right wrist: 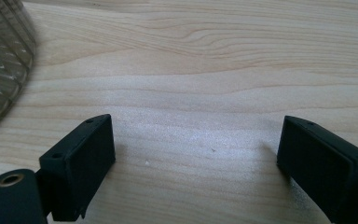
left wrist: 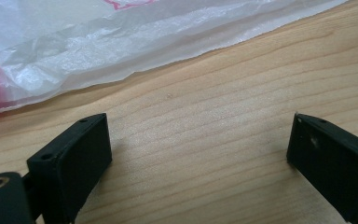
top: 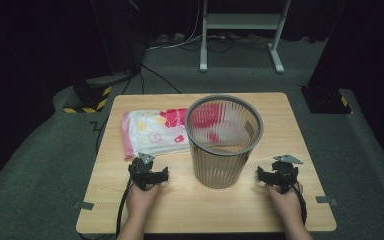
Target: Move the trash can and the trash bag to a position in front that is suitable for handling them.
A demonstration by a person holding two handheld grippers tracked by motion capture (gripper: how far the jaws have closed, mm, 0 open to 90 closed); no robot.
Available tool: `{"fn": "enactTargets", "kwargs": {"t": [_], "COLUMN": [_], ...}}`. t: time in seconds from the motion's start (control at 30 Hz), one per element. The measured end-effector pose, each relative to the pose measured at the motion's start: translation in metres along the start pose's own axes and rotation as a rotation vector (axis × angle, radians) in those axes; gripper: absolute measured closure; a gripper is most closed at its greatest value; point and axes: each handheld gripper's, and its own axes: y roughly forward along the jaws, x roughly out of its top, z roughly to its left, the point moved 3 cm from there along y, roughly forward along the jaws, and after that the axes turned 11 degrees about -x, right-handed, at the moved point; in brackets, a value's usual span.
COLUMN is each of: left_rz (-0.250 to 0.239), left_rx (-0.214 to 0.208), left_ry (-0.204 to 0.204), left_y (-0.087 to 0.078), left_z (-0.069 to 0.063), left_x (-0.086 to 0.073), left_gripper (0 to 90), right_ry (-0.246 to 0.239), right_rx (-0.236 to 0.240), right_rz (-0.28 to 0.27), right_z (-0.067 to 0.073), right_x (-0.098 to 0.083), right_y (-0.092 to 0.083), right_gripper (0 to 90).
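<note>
Resting near the front edge of the surface (top: 190, 210), your left claw (top: 147, 172) and right claw (top: 279, 175) both stand open, gripping nothing. Between them stands the bin (top: 224, 142); the plastic bag (top: 152, 131) lies toward the back left corner, just beyond your left claw.

Table: the light wooden table (top: 190, 210) in front of me.
On it: grey wastebasket (top: 223, 145) upright mid-table; my folded plastic bag (top: 152, 131) flat at its left.

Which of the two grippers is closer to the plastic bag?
The left gripper. It rests just below the flowered plastic bag, whose edge lies ahead of its open jaws; the right gripper sits beyond the wastebasket.
</note>
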Motion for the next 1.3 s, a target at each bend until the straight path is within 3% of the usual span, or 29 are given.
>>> {"fn": "enactTargets", "kwargs": {"t": [0.37,0.43,0.47,0.5,0.53,0.6,0.73,0.8,0.83,0.87,0.93,1.0,1.1,1.17,1.2,1.23,1.3], "left_rz": [-0.016,-0.02,-0.02,-0.038,-0.038,-0.063,-0.062,-0.075,-0.118,-0.116,-0.112,-0.118,-0.116,-0.12,-0.12,-0.134,-0.137], "left_rx": [-0.006,-0.009,-0.009,-0.037,-0.037,-0.069,-0.167,-0.178,-0.183,-0.19,-0.203,-0.208,-0.192,-0.127,-0.127,-0.093,-0.035], "left_ry": [0.01,0.014,0.014,0.04,0.04,0.075,0.088,0.106,0.145,0.154,0.157,0.153,0.149,0.13,0.13,0.079,0.061], "left_y": [-0.003,-0.004,-0.004,-0.006,-0.006,-0.007,0.002,0.004,0.009,0.011,0.016,0.017,0.013,0.006,0.006,-0.006,-0.021], "left_z": [-0.002,-0.003,-0.003,-0.007,-0.007,-0.022,-0.044,-0.049,-0.064,-0.068,-0.075,-0.077,-0.07,-0.058,-0.058,-0.038,-0.014], "left_x": [-0.002,-0.003,-0.003,-0.004,-0.004,-0.006,0.002,0.004,0.01,0.013,0.018,0.021,0.022,0.018,0.018,0.011,0.0], "left_gripper": [13.2,14.1,17.1,25.5,34.0,54.7,72.8,75.9,78.1,78.9,78.9,78.0,73.7,74.3,74.5,74.3,72.6], "right_ry": [-0.032,-0.045,-0.045,-0.05,-0.05,-0.079,-0.138,-0.137,-0.144,-0.145,-0.14,-0.14,-0.168,-0.197,-0.206,-0.214,-0.235], "right_rx": [0.032,0.045,0.045,0.054,0.054,0.125,0.171,0.173,0.173,0.177,0.202,0.19,0.2,0.224,0.241,0.268,0.32], "right_rz": [-0.013,-0.03,-0.03,-0.058,-0.058,-0.06,-0.117,-0.123,-0.123,-0.117,-0.122,-0.125,-0.122,-0.128,-0.126,-0.126,-0.129], "right_z": [-0.002,-0.002,-0.002,-0.003,-0.003,0.005,0.032,0.039,0.051,0.054,0.061,0.066,0.077,0.091,0.102,0.116,0.141], "right_x": [-0.003,-0.004,-0.004,-0.006,-0.006,-0.005,0.01,0.013,0.02,0.021,0.024,0.025,0.024,0.025,0.025,0.027,0.031], "right_y": [-0.004,-0.006,-0.006,-0.012,-0.012,-0.015,-0.019,-0.019,-0.013,-0.011,-0.008,-0.008,-0.011,-0.014,-0.015,-0.016,-0.016], "right_gripper": [14.4,26.8,26.8,61.5,61.5,68.8,77.5,79.1,81.0,81.2,84.8,89.5,89.6,89.6,89.6,89.6,89.6]}}
